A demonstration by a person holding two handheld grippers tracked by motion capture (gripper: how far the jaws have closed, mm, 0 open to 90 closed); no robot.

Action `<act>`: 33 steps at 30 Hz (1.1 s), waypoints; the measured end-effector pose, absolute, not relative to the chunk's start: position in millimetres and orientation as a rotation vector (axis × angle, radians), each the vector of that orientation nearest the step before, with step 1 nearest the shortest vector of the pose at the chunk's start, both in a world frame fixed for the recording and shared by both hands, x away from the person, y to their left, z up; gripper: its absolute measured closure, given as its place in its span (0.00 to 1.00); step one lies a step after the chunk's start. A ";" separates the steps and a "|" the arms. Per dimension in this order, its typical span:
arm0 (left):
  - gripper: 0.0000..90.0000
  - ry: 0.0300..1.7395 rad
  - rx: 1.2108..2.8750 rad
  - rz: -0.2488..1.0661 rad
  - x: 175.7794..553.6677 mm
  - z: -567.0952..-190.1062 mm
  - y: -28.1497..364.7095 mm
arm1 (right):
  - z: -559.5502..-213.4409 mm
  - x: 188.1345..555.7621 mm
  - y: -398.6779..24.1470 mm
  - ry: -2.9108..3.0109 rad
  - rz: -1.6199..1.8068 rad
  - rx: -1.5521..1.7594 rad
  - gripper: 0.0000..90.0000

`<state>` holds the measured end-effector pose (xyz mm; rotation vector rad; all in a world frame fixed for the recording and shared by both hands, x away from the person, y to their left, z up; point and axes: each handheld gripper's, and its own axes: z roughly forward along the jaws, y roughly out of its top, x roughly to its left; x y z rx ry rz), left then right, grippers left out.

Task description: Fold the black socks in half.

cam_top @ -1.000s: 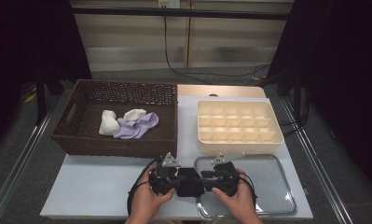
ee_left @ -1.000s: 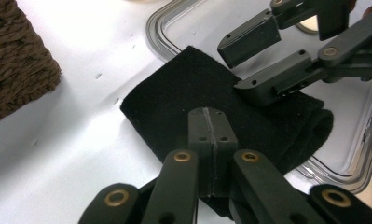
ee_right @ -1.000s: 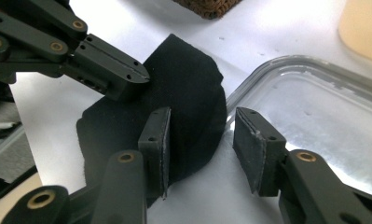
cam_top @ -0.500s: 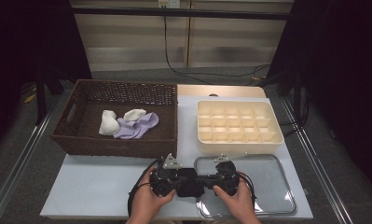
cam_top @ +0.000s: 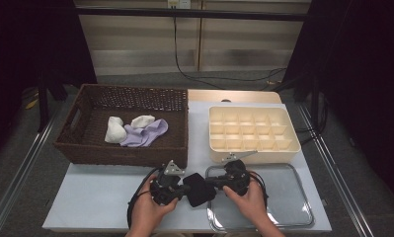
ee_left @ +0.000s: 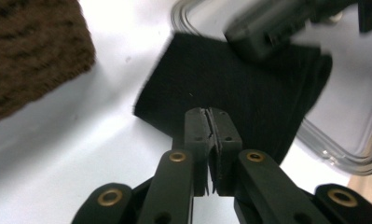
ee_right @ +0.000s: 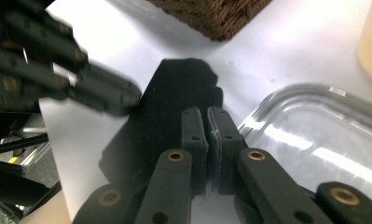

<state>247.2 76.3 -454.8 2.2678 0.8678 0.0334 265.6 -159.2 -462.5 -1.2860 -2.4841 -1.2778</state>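
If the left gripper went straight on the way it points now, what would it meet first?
The left gripper, shut on the black cloth, points at the right gripper just beyond; it would probably meet that first, though depth is unclear.

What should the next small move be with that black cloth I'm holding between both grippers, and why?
Probably fold it. The left gripper and right gripper, whose jaws have just closed, each pinch an edge of the black cloth, which hangs over the clear tray's rim.
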 end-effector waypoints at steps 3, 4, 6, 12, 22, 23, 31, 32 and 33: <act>0.97 0.855 2.260 0.022 246.8 -454.4 75.5 | -463.2 269.4 -156.9 -2.492 -1.265 -1.313 0.94; 0.97 0.856 2.265 0.027 246.3 -454.1 75.1 | -464.1 269.8 -157.0 -2.488 -1.276 -1.322 0.93; 0.97 0.852 2.269 0.029 246.1 -454.0 74.7 | -465.0 269.8 -157.4 -2.467 -1.280 -1.346 0.88; 0.96 0.851 2.273 0.036 245.3 -454.3 74.2 | -470.0 270.5 -159.6 -2.417 -1.280 -1.397 0.70; 0.95 0.846 2.271 0.049 244.1 -454.6 74.5 | -476.7 274.2 -162.0 -2.313 -1.257 -1.386 0.95; 0.94 0.847 2.265 0.048 244.3 -454.3 75.2 | -475.6 274.0 -161.8 -2.313 -1.267 -1.385 0.95; 0.68 0.829 2.204 0.091 250.8 -447.0 86.1 | -450.2 276.7 -163.0 -2.334 -1.344 -1.351 0.96; 0.64 0.839 2.199 0.104 251.4 -446.4 87.5 | -447.7 277.4 -163.8 -2.337 -1.349 -1.344 0.96; 0.63 0.831 2.195 0.105 252.7 -446.0 89.3 | -445.2 277.7 -164.9 -2.341 -1.351 -1.340 0.96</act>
